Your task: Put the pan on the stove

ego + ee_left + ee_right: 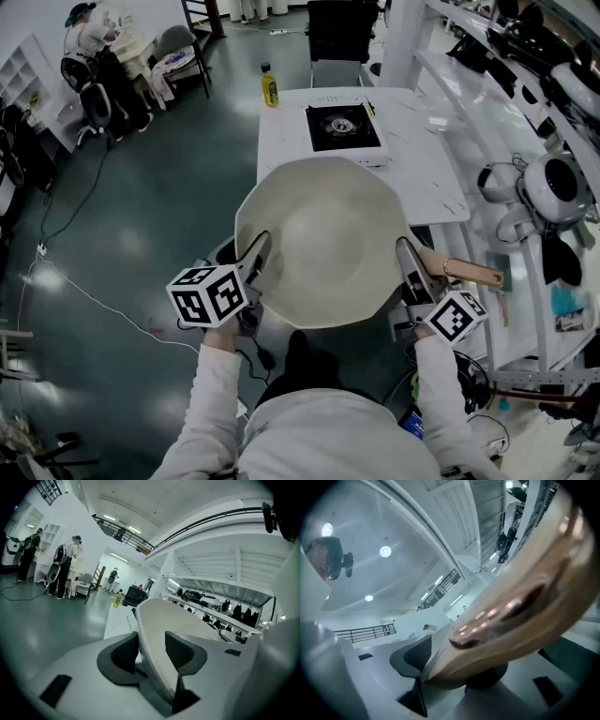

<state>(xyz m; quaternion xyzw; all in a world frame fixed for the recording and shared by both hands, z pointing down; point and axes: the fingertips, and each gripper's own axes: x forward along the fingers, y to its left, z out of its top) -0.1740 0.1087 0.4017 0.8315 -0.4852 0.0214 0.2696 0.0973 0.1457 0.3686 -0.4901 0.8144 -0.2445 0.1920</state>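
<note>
White table (281, 141) bearing the stove (343, 127) stands on teal floor (159, 206).

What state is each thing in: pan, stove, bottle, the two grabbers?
pan: empty, held in the air.
stove: bare, on the table.
bottle: upright at the table's far corner.
left gripper: shut on pan's rim.
right gripper: shut on pan's rim by its handle.

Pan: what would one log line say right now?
pan: lifted, short of table | left tool: grips rim | right tool: grips at handle | stove: empty
</note>
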